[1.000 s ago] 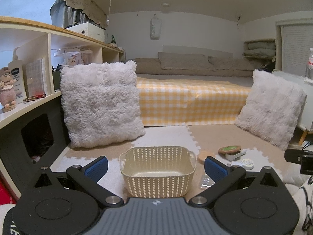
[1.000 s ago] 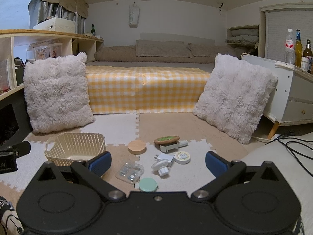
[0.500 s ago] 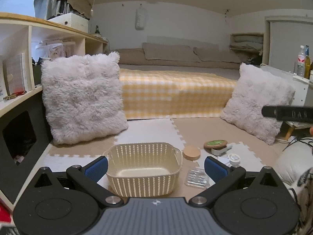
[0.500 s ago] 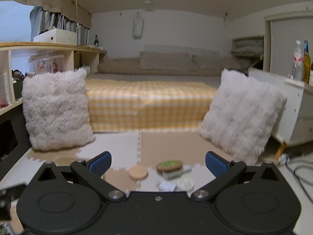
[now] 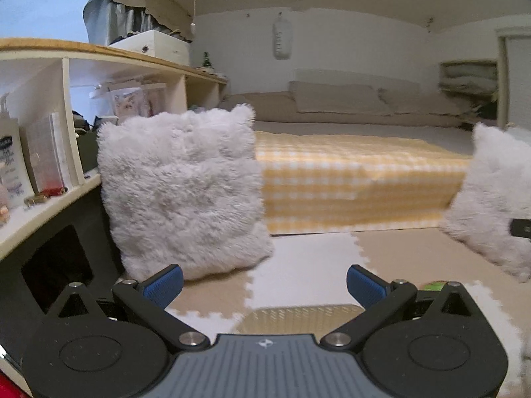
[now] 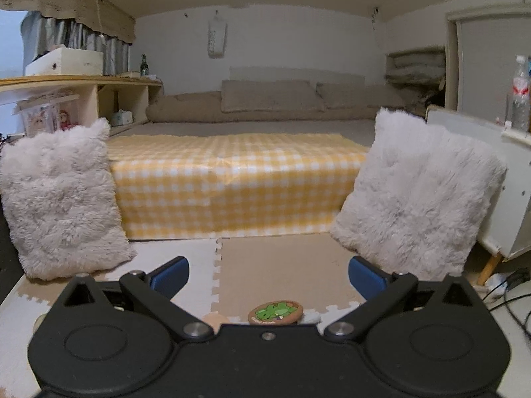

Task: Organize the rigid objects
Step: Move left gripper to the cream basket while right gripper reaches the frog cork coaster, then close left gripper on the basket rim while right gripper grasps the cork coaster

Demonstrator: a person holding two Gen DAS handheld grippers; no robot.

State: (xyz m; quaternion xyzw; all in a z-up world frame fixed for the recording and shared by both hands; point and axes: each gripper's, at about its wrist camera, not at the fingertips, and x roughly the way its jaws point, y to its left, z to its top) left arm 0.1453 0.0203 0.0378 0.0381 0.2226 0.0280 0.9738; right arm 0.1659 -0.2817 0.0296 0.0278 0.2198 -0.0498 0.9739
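Observation:
Only the far rim of the cream lattice basket [image 5: 300, 318] shows in the left wrist view, just over the gripper body. My left gripper [image 5: 264, 282] is open above it, with nothing between its blue pads [image 5: 164, 282]. In the right wrist view an oval brown piece with a green picture [image 6: 275, 311] lies on the foam mat, low between the fingers. Beside it the edge of a round wooden disc [image 6: 212, 318] and a white part [image 6: 312, 316] peek out. My right gripper [image 6: 267, 273] is open and holds nothing. The other small items are hidden under the gripper bodies.
Two fluffy white cushions [image 6: 63, 199] [image 6: 418, 192] lean on either side of a bed with a yellow checked cover [image 6: 232, 182]. A wooden shelf unit [image 5: 49, 126] runs along the left. A white cabinet with bottles [image 6: 517, 179] and floor cables [image 6: 511, 295] are at the right.
Both grippers have tilted upward: the basket and the small items have slid down toward the bottom of the views, most now hidden. Both stay open.

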